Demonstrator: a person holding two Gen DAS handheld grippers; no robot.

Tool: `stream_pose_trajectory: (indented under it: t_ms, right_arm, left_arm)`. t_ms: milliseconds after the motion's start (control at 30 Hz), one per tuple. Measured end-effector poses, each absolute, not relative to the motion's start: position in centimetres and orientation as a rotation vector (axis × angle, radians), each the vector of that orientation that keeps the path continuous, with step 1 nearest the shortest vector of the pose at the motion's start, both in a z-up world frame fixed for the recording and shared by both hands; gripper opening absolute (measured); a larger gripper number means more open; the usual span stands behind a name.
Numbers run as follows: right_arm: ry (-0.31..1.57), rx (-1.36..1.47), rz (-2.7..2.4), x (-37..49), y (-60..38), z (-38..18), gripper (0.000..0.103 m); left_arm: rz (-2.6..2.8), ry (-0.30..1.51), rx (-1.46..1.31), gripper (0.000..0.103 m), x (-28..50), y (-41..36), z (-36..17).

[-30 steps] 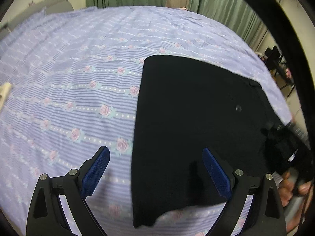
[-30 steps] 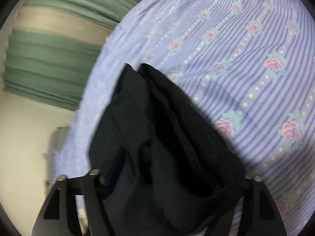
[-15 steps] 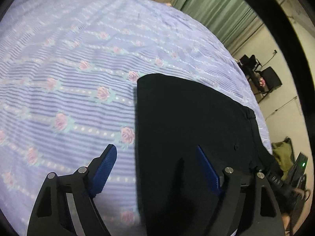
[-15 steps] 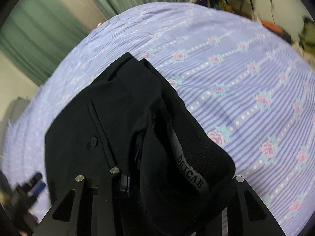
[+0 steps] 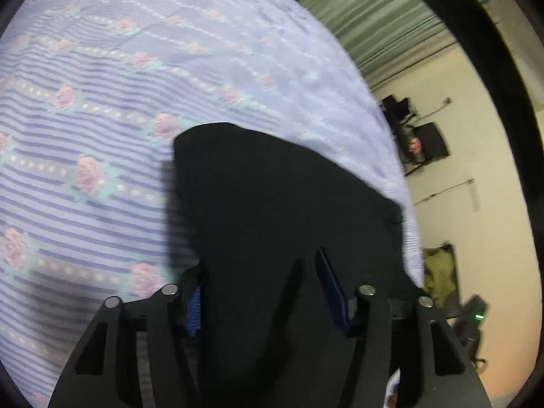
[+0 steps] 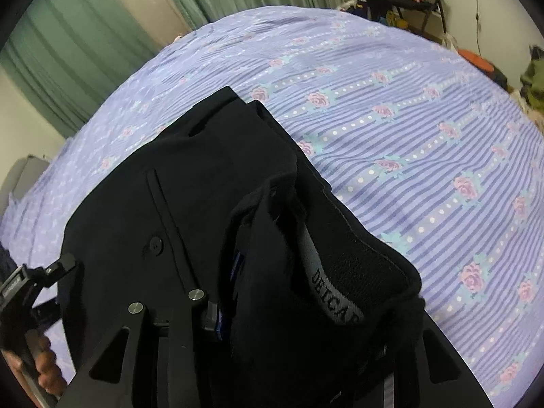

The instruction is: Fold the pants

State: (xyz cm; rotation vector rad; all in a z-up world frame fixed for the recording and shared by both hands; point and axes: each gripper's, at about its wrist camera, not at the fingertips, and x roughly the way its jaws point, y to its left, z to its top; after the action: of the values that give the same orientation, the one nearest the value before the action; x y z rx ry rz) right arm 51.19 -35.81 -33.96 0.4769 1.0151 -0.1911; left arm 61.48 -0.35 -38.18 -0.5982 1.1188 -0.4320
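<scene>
The pants [image 6: 204,183] are plain black, with a grey inner waistband [image 6: 326,282] printed in dark letters. Under them the bedsheet [image 6: 425,129] is lavender, striped darker purple, with rows of pink roses on teal leaves and white dots. Beyond the bed hang green curtains [image 6: 85,44]; the walls [image 5: 482,176] are cream.

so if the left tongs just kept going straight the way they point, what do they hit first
Most likely the black pants: the dark fabric already lies between the left tongs, whose jaws have just been closing, and fills the view ahead. Under it is the floral bedsheet. Depth is hard to judge here.
</scene>
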Motion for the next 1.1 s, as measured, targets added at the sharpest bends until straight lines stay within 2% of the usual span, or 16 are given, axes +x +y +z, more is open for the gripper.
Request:
stream_pose_trajectory:
  t_ms: [167, 233, 300, 367, 633, 900, 1100]
  right_arm:
    - [1.018, 0.482, -0.17, 51.3, -35.9, -34.2, 0.042]
    - [1.028, 0.446, -0.15, 51.3, -35.5, -33.6, 0.036]
    - [1.024, 0.43, -0.122, 51.0, -35.4, -32.5, 0.032]
    - [1.005, 0.404, -0.086, 50.4, -35.1, -30.7, 0.029]
    - [0.876, 0.206, 0.025, 45.3, -31.8, -20.7, 0.026]
    - [0.773, 0.16, 0.133, 37.9, -31.4, -9.3, 0.026]
    - [0.7, 0.109, 0.22, 33.8, -28.5, -2.5, 0.026]
  left_arm:
    - [-0.34, 1.203, -0.559, 0.051, 62.7, -1.4, -40.7]
    - [-0.306, 1.206, -0.502, 0.04, 62.4, -2.2, -39.9]
    - [-0.292, 1.193, -0.447, 0.022, 62.0, -3.2, -38.6]
    - [-0.294, 1.172, -0.369, 0.019, 60.9, -4.1, -36.5]
    - [-0.347, 1.059, -0.116, 0.018, 54.8, -6.5, -25.6]
    - [-0.288, 0.929, -0.143, 0.018, 45.0, -3.0, -11.8]
    - [-0.218, 0.853, -0.166, 0.018, 38.8, 0.5, -5.6]
